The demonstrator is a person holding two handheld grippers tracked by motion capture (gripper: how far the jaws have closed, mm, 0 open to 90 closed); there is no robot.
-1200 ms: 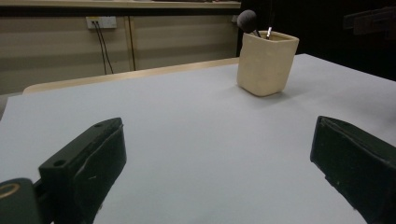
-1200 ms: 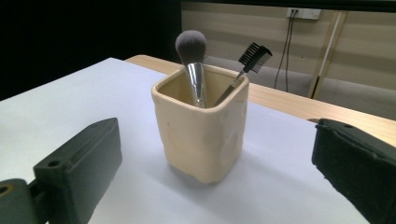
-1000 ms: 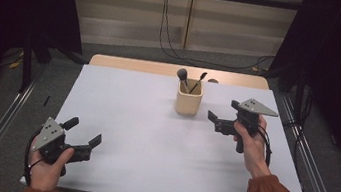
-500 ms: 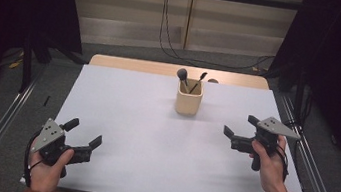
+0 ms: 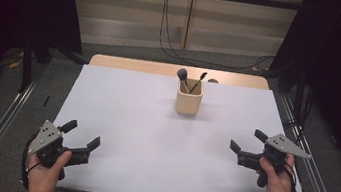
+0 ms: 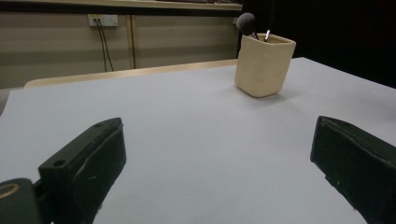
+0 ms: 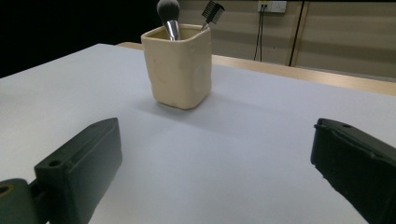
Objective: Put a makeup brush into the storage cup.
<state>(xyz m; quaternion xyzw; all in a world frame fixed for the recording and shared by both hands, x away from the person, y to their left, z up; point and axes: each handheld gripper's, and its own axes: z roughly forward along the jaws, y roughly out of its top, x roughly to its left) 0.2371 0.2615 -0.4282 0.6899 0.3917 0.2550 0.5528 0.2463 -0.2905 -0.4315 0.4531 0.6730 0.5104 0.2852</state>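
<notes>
Both the left gripper [image 5: 83, 136] and the right gripper [image 5: 247, 143] are hanging wide open and empty near the table's [image 5: 124, 120] front corners, well apart from the beige cup [image 5: 188, 102], which is standing at centre-back holding a makeup brush [image 5: 183, 75] and a small comb brush [image 5: 199, 79]; the work is looking finished.

The right tool [image 7: 217, 172] has its jaws wide apart at the lower corners, empty. A cup [image 7: 178, 67] stands on the counter [image 7: 261, 140] at upper left, holding a brush [image 7: 169, 14] and a comb [image 7: 211, 13].
</notes>
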